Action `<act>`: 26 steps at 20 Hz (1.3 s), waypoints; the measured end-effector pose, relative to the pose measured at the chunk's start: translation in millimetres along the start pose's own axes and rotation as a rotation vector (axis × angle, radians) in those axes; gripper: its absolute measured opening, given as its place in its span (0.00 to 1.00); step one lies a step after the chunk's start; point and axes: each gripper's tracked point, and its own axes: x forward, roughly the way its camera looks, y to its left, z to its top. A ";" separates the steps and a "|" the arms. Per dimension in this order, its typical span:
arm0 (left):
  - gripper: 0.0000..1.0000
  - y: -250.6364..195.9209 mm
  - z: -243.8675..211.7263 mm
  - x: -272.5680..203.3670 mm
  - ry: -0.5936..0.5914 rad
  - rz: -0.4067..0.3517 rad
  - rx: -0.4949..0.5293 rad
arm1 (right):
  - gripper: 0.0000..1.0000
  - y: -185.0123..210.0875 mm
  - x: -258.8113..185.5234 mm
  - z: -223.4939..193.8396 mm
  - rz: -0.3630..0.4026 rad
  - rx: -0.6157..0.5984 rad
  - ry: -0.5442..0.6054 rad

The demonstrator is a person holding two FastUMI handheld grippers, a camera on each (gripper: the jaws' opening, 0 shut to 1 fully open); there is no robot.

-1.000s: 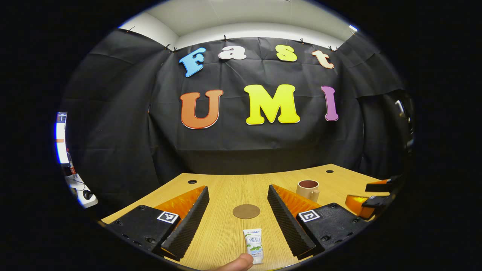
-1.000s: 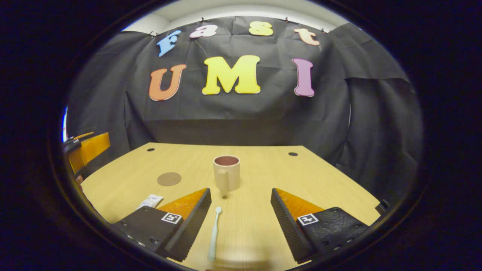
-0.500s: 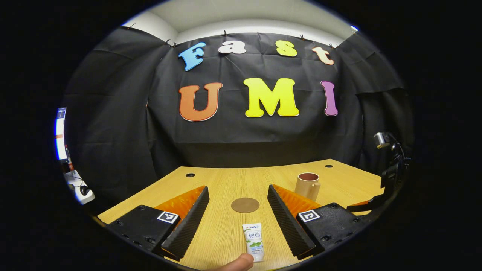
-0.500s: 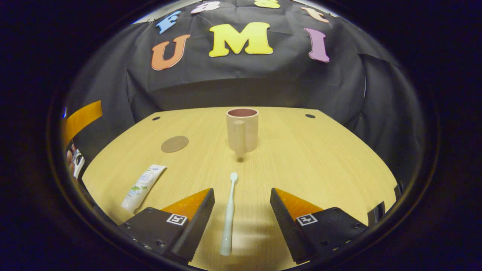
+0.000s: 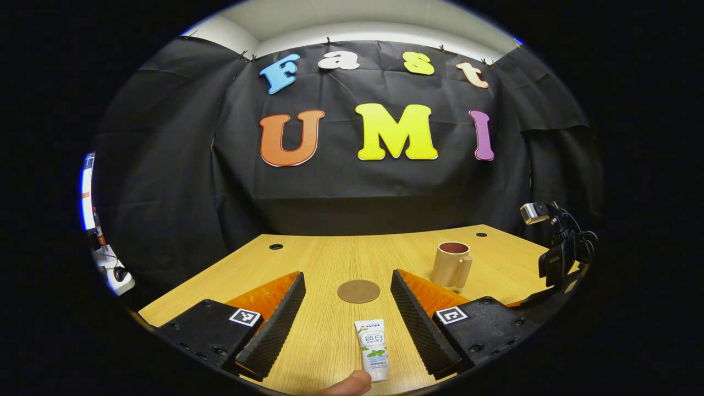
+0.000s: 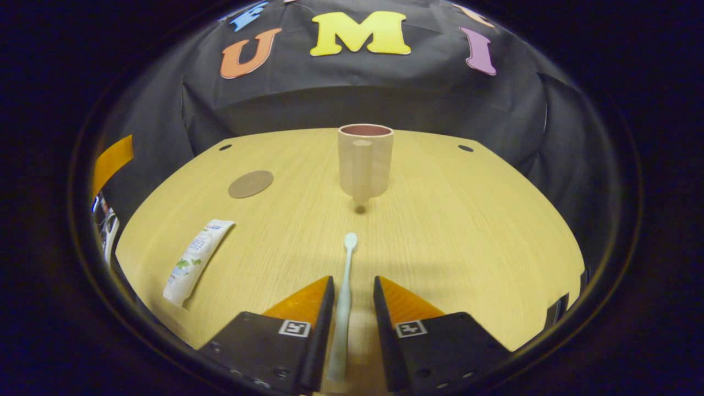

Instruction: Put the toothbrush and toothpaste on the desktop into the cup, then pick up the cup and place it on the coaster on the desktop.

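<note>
Left gripper view: left gripper [image 5: 347, 308] low over the desktop [image 5: 324, 261], fingers wide apart, nothing between the pads. Toothpaste [image 5: 373, 350] lies flat at bottom centre in the gap between them, closer to the right finger, touching neither; a fingertip [image 5: 352, 383] shows at the bottom edge just beside the tube's near end. Coaster [image 5: 358, 291] sits just beyond the tube, centre frame. Cup [image 5: 451, 265] stands upright right of centre, handle facing the camera. Right gripper view: toothpaste [image 6: 193, 262] lies lower left, coaster [image 6: 251, 183] above it, left of centre. Cup [image 6: 365, 162] upright at upper centre, handle toward the camera. Toothbrush [image 6: 343, 305] lies flat at bottom centre, head pointing at the cup, well apart from it. Right gripper [image 6: 353, 286] has its fingers nearly together around the toothbrush handle; narrow gaps show either side, cannot tell whether the pads touch it.
</note>
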 end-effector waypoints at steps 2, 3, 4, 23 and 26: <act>0.99 0.0 -4.3 3.9 0.010 0.001 -0.005 | 0.31 -2.2 0.6 2.6 -0.003 -0.017 -0.001; 0.99 -0.5 -8.7 4.3 0.022 0.000 -0.008 | 0.31 0.6 -2.0 0.7 0.004 -0.011 0.000; 0.99 -0.7 -12.4 4.8 0.035 -0.001 -0.012 | 0.30 -1.5 0.1 -2.2 0.000 -0.003 0.005; 1.00 -21.7 -76.2 -2.2 0.266 -0.012 -0.028 | 0.07 -6.8 -33.5 19.1 0.123 0.023 -0.124; 0.99 -31.0 -90.8 0.6 0.320 -0.020 -0.019 | 0.06 -10.8 -51.1 28.4 0.131 0.024 -0.175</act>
